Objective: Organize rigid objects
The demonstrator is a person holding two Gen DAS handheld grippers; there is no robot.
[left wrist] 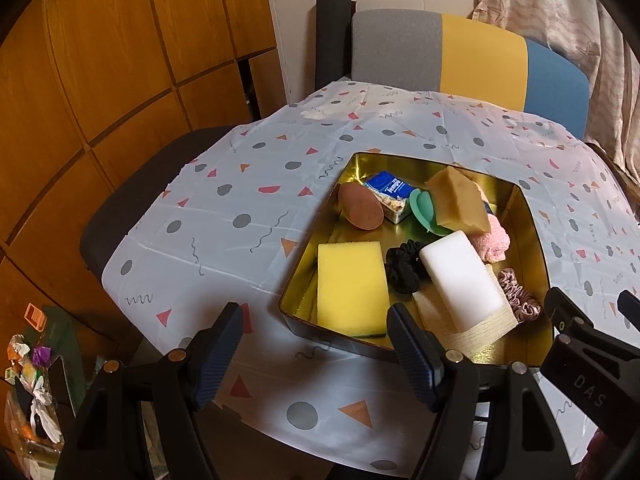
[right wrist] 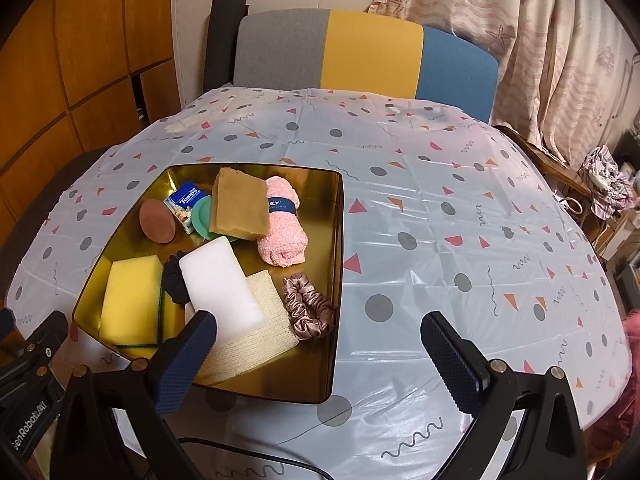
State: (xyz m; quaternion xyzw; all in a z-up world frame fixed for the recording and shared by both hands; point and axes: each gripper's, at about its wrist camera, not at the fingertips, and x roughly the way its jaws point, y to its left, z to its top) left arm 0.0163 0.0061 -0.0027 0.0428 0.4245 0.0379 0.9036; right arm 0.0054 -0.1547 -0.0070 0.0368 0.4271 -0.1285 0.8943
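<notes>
A gold-lined tin tray [left wrist: 532, 220] [right wrist: 338, 240] rests on the patterned tablecloth. Inside lie a yellow sponge [left wrist: 352, 284] [right wrist: 130, 300], a white foam block [left wrist: 460, 276] [right wrist: 220, 284], a brown oval piece [left wrist: 360, 206] [right wrist: 157, 221], a blue tissue pack [left wrist: 390, 196] [right wrist: 185, 204], a tan sponge [left wrist: 460, 200] [right wrist: 240, 208], a teal disc [left wrist: 422, 210], a pink rolled cloth [right wrist: 280, 236], a black scrunchie [left wrist: 404, 266] and a pink satin scrunchie [right wrist: 308, 310]. My left gripper [left wrist: 316, 356] hovers open at the tray's near edge. My right gripper [right wrist: 318, 350] hovers open over the tray's near right corner, holding nothing.
A beige woven cloth [right wrist: 256, 340] lies under the white block. A chair with grey, yellow and blue back [right wrist: 360, 52] stands behind the table. Wooden cabinets [left wrist: 100, 80] rise at the left, curtains [right wrist: 540, 40] at the right. A black cable [right wrist: 260, 456] lies by the near edge.
</notes>
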